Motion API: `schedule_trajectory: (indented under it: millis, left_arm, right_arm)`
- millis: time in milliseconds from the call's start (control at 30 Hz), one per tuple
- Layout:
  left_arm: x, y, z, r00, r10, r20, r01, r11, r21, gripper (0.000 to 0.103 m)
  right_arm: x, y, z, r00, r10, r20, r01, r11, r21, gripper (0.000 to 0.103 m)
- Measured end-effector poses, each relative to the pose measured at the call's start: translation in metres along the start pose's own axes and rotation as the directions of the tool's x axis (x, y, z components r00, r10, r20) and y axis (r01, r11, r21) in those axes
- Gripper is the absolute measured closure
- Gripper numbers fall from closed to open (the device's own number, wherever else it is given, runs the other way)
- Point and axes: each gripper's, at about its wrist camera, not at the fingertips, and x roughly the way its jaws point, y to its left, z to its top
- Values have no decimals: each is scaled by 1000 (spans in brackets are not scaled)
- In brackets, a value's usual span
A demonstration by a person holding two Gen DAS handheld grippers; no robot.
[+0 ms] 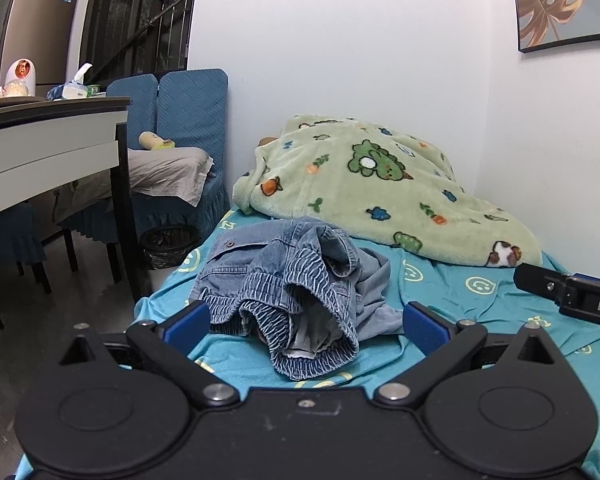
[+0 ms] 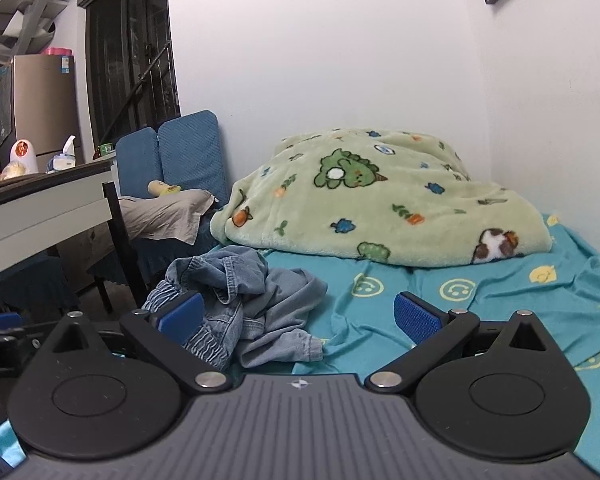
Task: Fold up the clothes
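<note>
A crumpled blue denim garment (image 1: 296, 280) with an elastic striped waistband lies in a heap on the teal smiley-print bed sheet (image 1: 460, 284). My left gripper (image 1: 306, 326) is open and empty, its blue pads on either side of the heap's near edge. In the right wrist view the same garment (image 2: 240, 300) lies at the left, near the bed's edge. My right gripper (image 2: 298, 316) is open and empty, its left pad (image 2: 182, 316) in front of the denim, its right pad over bare sheet (image 2: 480, 312). The right gripper's body shows at the left wrist view's right edge (image 1: 572, 294).
A green cartoon-print fleece blanket (image 1: 380, 192) is bunched at the far end of the bed against the white wall. Left of the bed stand a table (image 1: 40, 148), blue-covered chairs (image 1: 188, 120) and a bin (image 1: 168, 246). A framed picture (image 1: 564, 0) hangs on the right wall.
</note>
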Motion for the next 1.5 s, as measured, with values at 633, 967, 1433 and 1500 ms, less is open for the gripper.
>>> schedule_trajectory:
  millis: [633, 967, 1433, 1500]
  left_arm:
    - [3, 2, 0, 1000, 18, -10, -18, 1000, -15, 0]
    - [4, 4, 3, 999, 26, -28, -27, 999, -35, 0]
    - [9, 0, 20, 999, 9, -51, -10, 999, -30, 0]
    - [13, -5, 27, 999, 26, -31, -26, 1000, 8, 0]
  right_arm:
    - [-2, 0, 1, 1000, 8, -13, -8, 1000, 19, 0]
    - [-2, 0, -1, 1000, 14, -15, -13, 1000, 22, 0]
    - [2, -1, -3, 1000, 9, -24, -8, 999, 31, 0]
    - [3, -1, -3, 1000, 7, -26, -6, 999, 33, 0]
